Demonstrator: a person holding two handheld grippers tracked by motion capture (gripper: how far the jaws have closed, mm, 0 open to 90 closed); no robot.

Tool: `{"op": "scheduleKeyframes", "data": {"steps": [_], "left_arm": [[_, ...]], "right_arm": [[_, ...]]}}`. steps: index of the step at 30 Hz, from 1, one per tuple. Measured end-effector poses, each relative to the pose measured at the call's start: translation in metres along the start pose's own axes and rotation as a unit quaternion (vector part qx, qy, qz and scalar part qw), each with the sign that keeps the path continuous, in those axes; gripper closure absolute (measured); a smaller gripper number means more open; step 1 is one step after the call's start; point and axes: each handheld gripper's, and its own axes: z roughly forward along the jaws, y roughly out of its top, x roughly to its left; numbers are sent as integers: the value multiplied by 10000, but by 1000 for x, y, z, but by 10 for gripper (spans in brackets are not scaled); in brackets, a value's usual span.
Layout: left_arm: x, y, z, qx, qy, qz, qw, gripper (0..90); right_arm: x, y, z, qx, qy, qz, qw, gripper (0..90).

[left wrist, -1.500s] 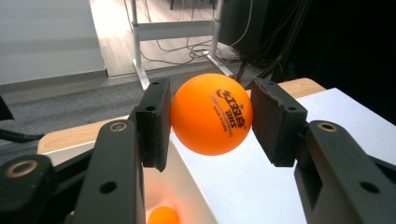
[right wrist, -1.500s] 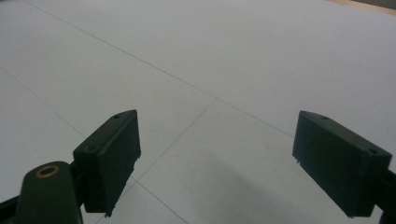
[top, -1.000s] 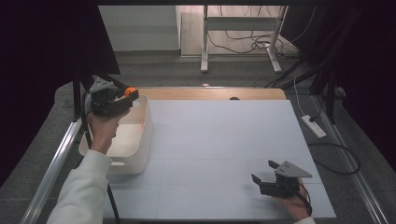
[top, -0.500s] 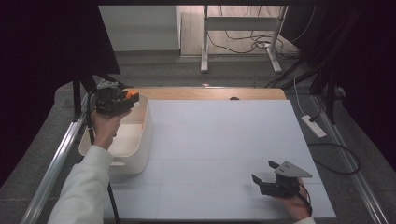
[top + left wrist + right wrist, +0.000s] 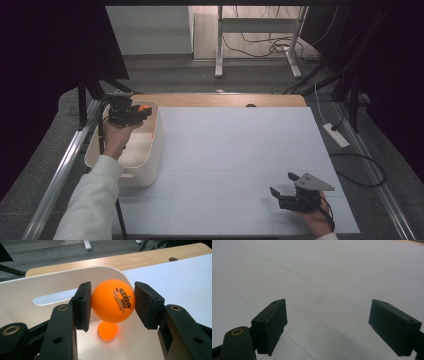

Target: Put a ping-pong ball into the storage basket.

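My right tool [image 5: 284, 190] rests at the near right of the worktop [image 5: 240, 150], its jaws spread wide with nothing between them, pointing left across the bare white sheet. It lies well apart from the work, so I judge it has no part in the next move. Farther off at the left edge, my left tool [image 5: 113, 305] is pinching an orange ball [image 5: 113, 304] by its sides, one pad [image 5: 83, 305] on each flank, held above the white bin [image 5: 150, 150]. What matters is that the ball hangs inside the bin's rim line, over its far right corner, with the floor straight below it. A second orange ball [image 5: 107, 331] already lies on that floor, just under the held one. I reckon letting go would drop the ball straight in, possibly onto its neighbour.
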Motion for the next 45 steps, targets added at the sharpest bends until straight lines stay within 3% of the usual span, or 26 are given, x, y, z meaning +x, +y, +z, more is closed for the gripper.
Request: {"op": "scheduleKeyframes", "data": {"steps": [9, 22, 24, 26, 30, 35, 39, 45], "left_arm": [[2, -3, 6, 332, 40, 24, 9994, 505], [1, -2, 2, 235, 1, 50, 9997, 499], [0, -1, 1, 207, 51, -1, 9998, 443], [-1, -1, 0, 163, 30, -92, 9998, 332], [-2, 0, -6, -29, -201, -103, 9997, 211], [-5, 0, -13, -156, -482, -63, 9987, 159], [-8, -1, -24, -418, -763, -70, 9962, 145], [-17, -3, -41, -784, -1153, -7, 9902, 145]], "right_arm": [[1, 0, 1, 2, 25, 3, 10000, 151], [1, 0, 1, 1, 12, 13, 10000, 151], [1, 0, 1, -1, 16, 17, 10000, 151], [1, 1, 1, -5, 16, 22, 10000, 151], [0, 0, 1, -3, 11, 24, 10000, 151], [0, 1, 1, -10, 12, 28, 10000, 151], [0, 1, 2, -40, 46, 36, 10000, 151], [0, 1, 1, -34, 61, 45, 10000, 151]]}}
